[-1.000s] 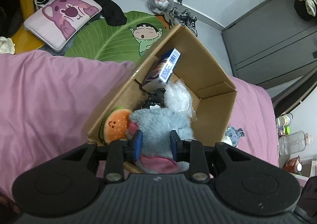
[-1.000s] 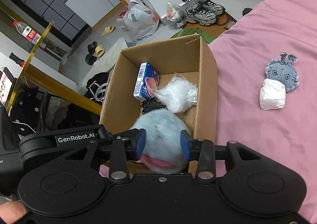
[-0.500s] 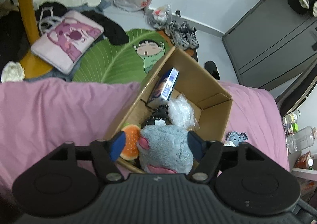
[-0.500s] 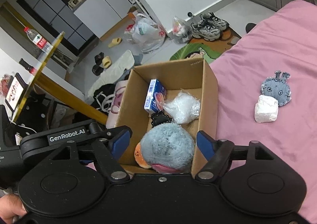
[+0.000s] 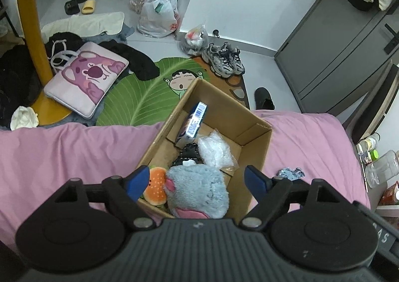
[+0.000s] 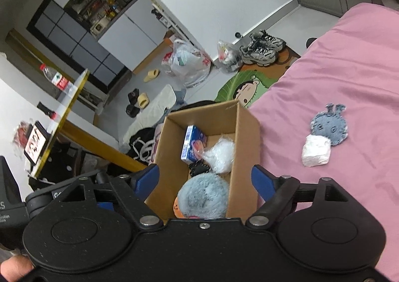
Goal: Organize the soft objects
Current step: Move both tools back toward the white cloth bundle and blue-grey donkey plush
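A cardboard box (image 5: 251, 137) (image 6: 245, 144) stands on the pink bed. In its near end lies a fluffy blue-grey plush (image 5: 197, 188) (image 6: 204, 196) beside an orange burger toy (image 5: 155, 186). Farther in are a blue carton (image 5: 192, 124) (image 6: 193, 144), a black item (image 5: 187, 156) and a clear plastic bag (image 5: 215, 151) (image 6: 220, 154). My left gripper (image 5: 197, 178) and right gripper (image 6: 205, 179) hover above the plush, jaws still opening, pads clear of it. A small blue-grey plush (image 6: 329, 126) and a white soft bundle (image 6: 315, 153) lie on the sheet to the right of the box.
The pink bed sheet (image 5: 62, 157) spreads on both sides of the box. Beyond the bed, the floor holds a green leaf mat (image 5: 139, 92), a pink bag (image 5: 87, 77), sneakers (image 5: 223, 60), plastic bags and slippers. A yellow table leg (image 5: 32, 40) stands left; bottles (image 5: 379, 169) stand at the right.
Both grippers let go of the blue-grey plush, spread wide and rose back from the box. The plush now rests in the box's near end.
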`<state>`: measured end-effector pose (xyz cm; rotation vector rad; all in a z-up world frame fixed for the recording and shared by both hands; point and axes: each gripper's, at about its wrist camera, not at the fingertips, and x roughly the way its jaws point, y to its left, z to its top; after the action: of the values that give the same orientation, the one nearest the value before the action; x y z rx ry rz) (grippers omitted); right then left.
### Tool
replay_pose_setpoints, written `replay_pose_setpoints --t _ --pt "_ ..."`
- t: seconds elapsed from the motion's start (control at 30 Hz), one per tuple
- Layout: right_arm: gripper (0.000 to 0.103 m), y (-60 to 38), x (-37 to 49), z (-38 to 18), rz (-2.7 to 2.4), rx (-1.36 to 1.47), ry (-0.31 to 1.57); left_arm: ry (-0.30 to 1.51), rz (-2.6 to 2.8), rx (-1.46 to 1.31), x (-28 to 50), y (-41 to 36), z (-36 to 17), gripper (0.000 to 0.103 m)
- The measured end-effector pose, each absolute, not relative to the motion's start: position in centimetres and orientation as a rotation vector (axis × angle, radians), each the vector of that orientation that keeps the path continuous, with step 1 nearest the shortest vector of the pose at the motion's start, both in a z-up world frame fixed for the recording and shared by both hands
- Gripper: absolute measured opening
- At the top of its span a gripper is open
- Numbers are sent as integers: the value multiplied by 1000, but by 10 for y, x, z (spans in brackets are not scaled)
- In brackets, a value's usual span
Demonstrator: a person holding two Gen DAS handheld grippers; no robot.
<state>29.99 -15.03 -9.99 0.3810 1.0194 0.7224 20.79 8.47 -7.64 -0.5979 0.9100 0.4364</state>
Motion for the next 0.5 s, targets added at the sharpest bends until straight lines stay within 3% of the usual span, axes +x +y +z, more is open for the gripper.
replay_pose_setpoints --t 0.5 --pt "85 -219 337 -120 546 476 995 870 355 -512 240 25 -59 82"
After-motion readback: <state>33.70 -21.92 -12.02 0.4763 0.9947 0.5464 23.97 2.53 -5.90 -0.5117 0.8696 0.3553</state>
